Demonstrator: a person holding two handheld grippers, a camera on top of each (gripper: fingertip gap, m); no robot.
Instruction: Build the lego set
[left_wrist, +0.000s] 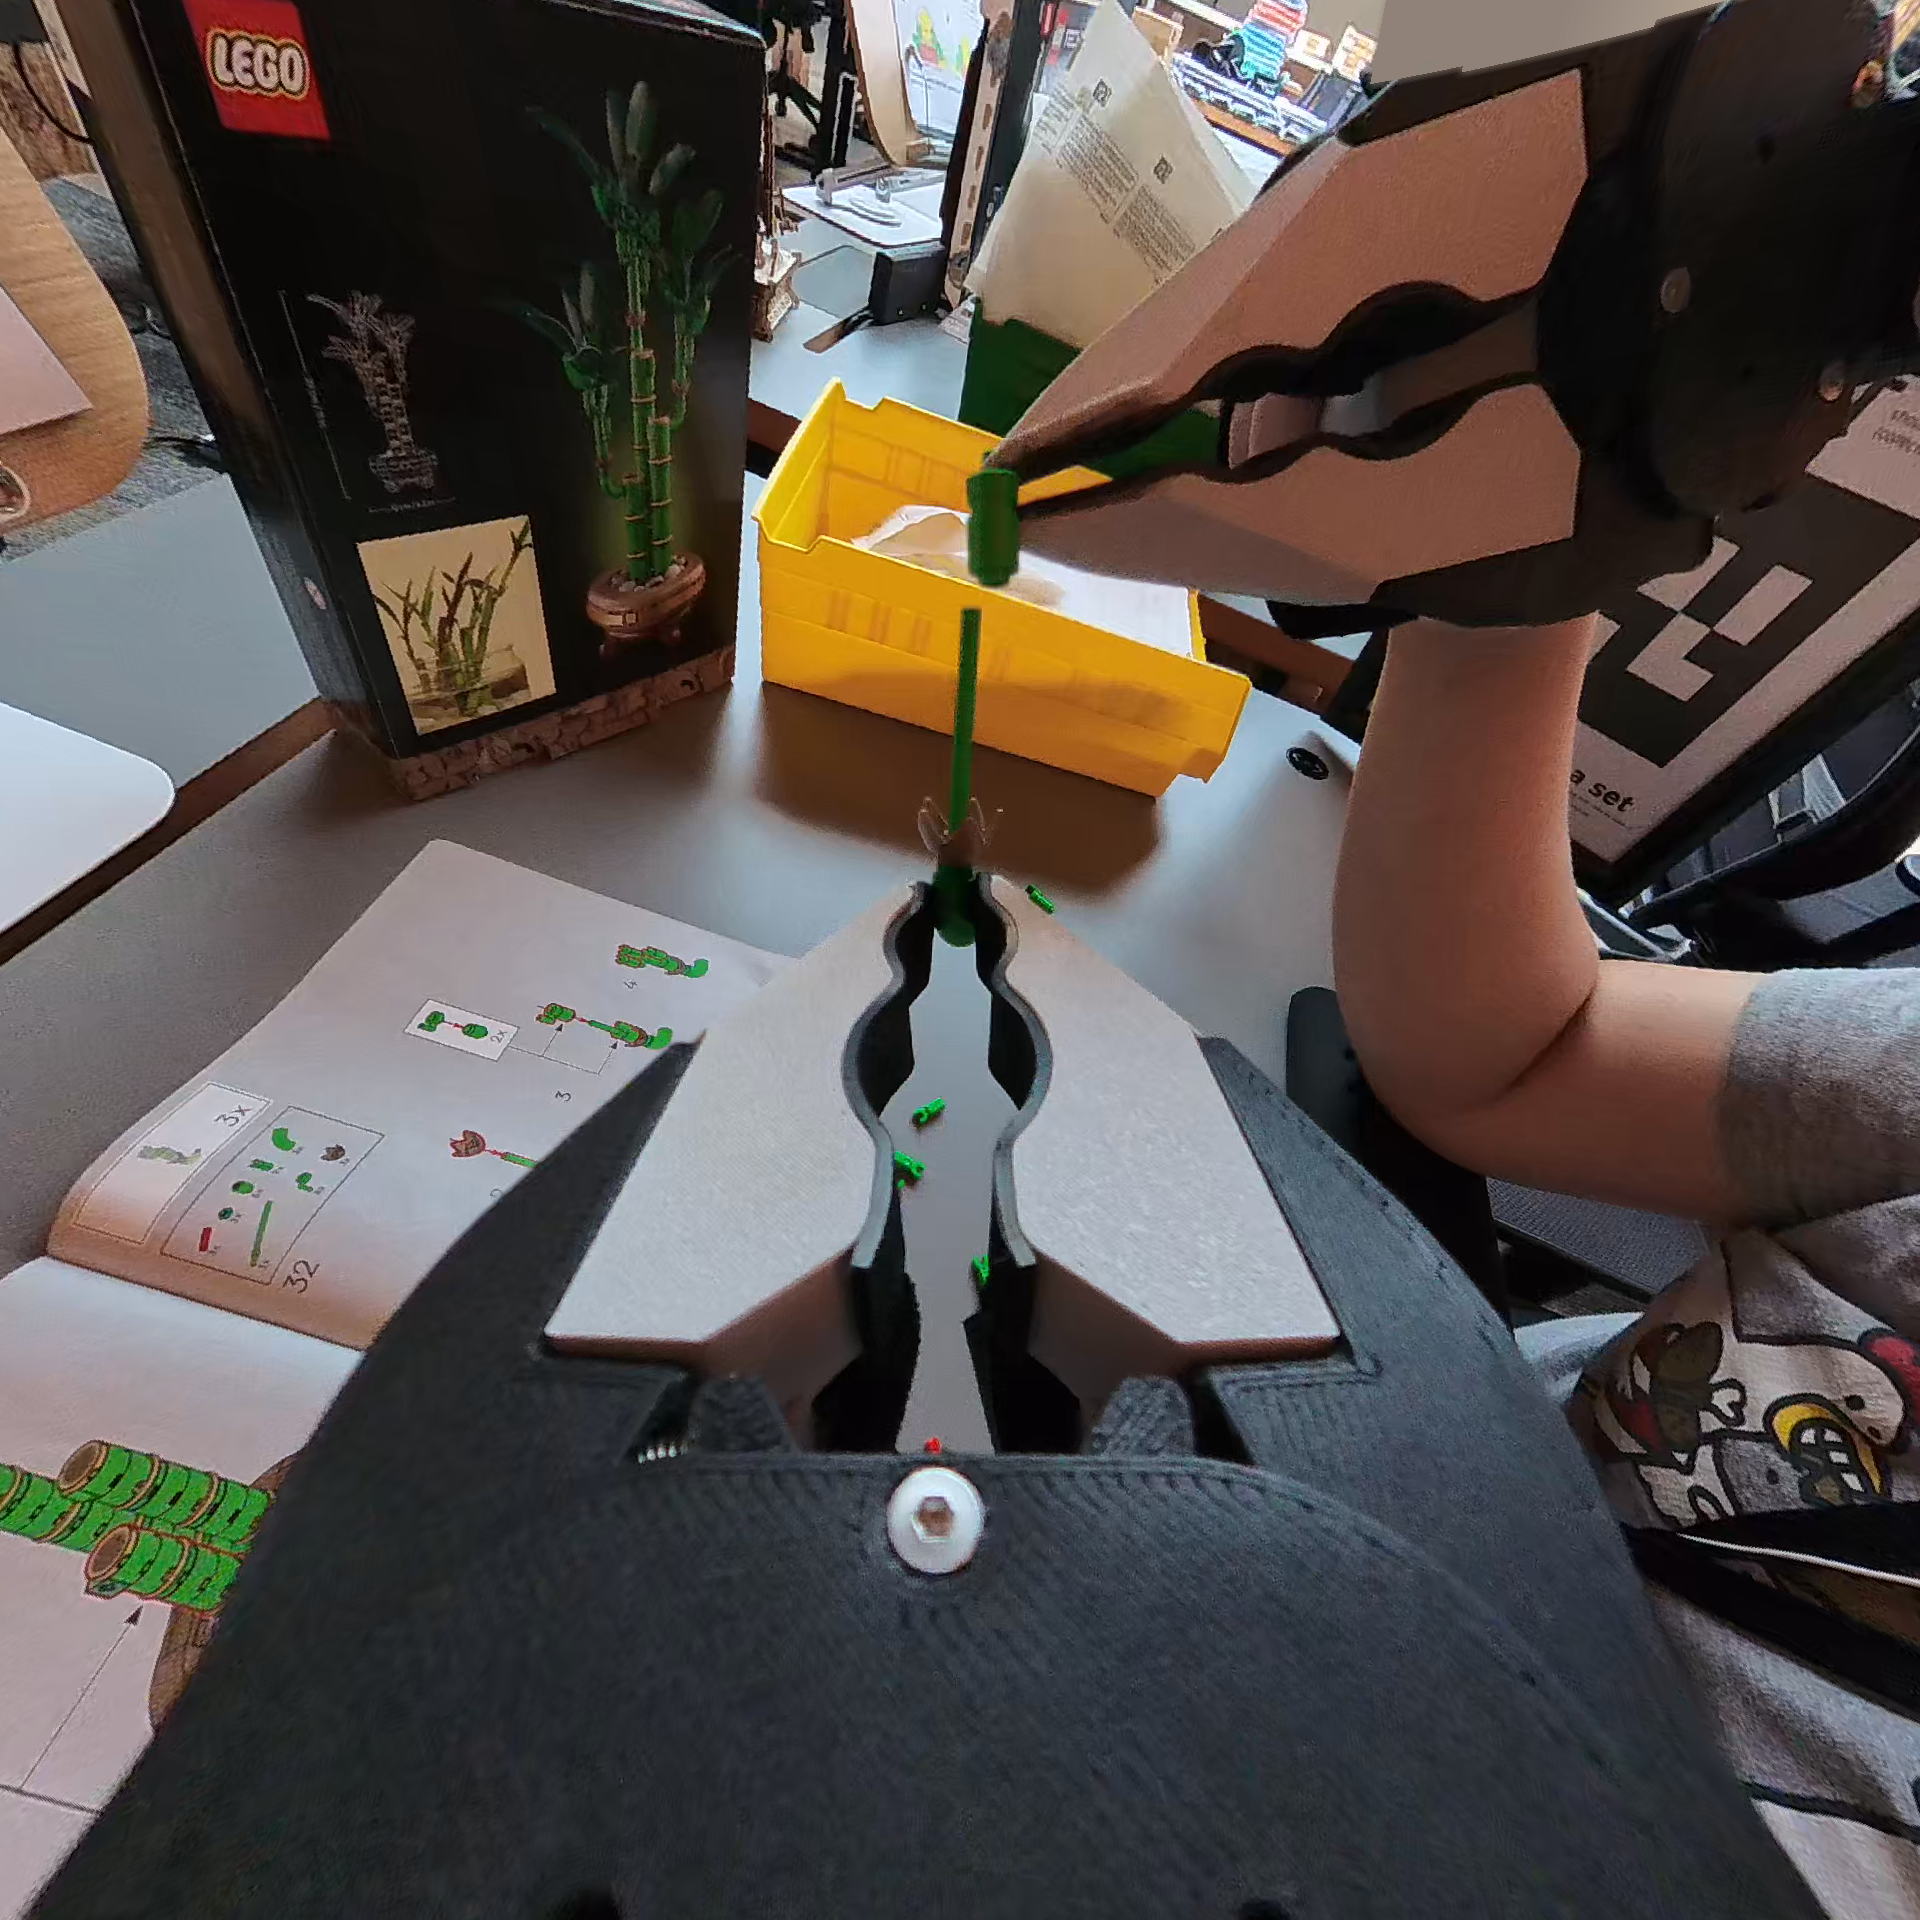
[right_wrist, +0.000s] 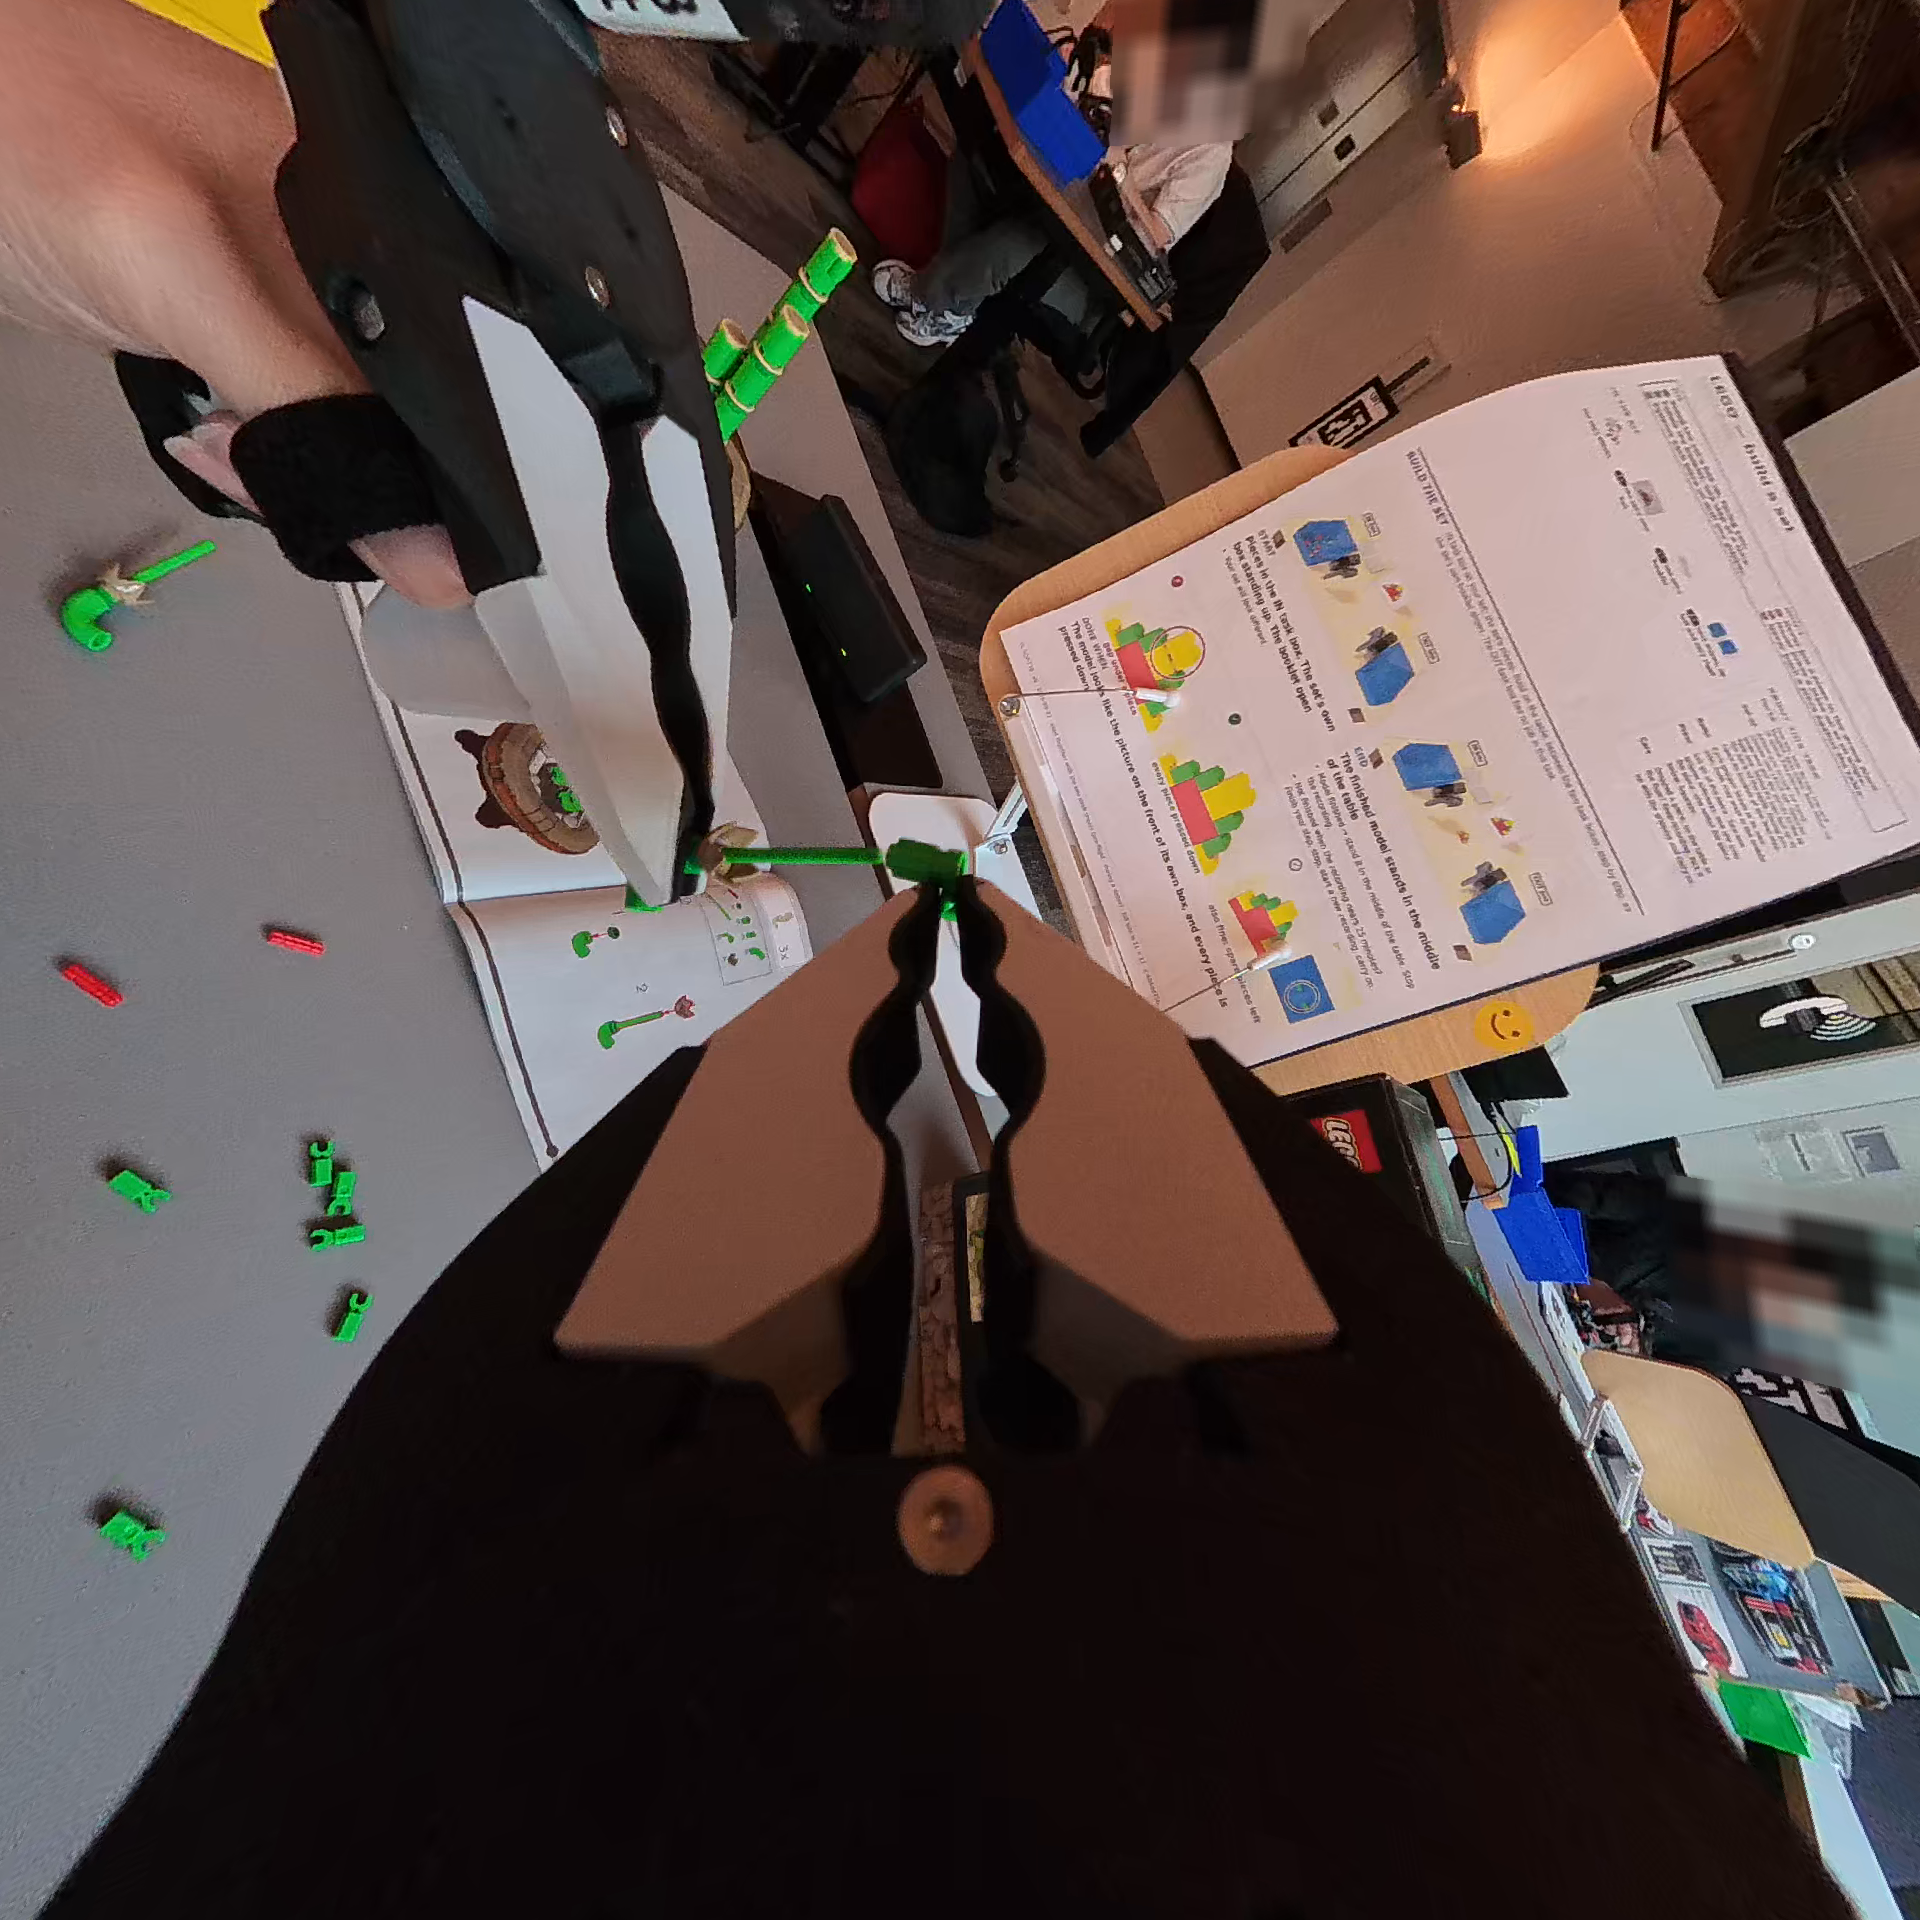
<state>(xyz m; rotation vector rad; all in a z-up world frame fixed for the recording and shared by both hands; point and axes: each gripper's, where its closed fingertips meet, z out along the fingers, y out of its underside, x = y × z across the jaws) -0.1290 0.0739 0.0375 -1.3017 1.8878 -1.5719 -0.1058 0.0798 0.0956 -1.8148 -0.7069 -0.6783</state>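
My left gripper (left_wrist: 951, 904) is shut on the base of a thin green rod (left_wrist: 966, 717) with a tan leaf piece (left_wrist: 956, 831) near the jaws. The rod points away from me. My right gripper (left_wrist: 1003, 488) comes in from the upper right, shut on a short green cylinder (left_wrist: 992, 525) held in line with the rod's free end; a small gap shows between them. In the right wrist view the right gripper (right_wrist: 940, 894) holds the cylinder (right_wrist: 925, 860) at the rod's tip (right_wrist: 800, 858), and the left gripper (right_wrist: 665, 888) is at the upper left.
The Lego box (left_wrist: 447, 364) and a yellow bin (left_wrist: 935, 644) stand behind an open instruction booklet (left_wrist: 364, 1091). On the grey table lie loose green clips (right_wrist: 332, 1195), red pins (right_wrist: 88, 982) and another stem with an elbow (right_wrist: 104, 603). Built bamboo stalks (right_wrist: 779, 332) stand beyond. My right fingertips sit around 6 cm from my left ones.
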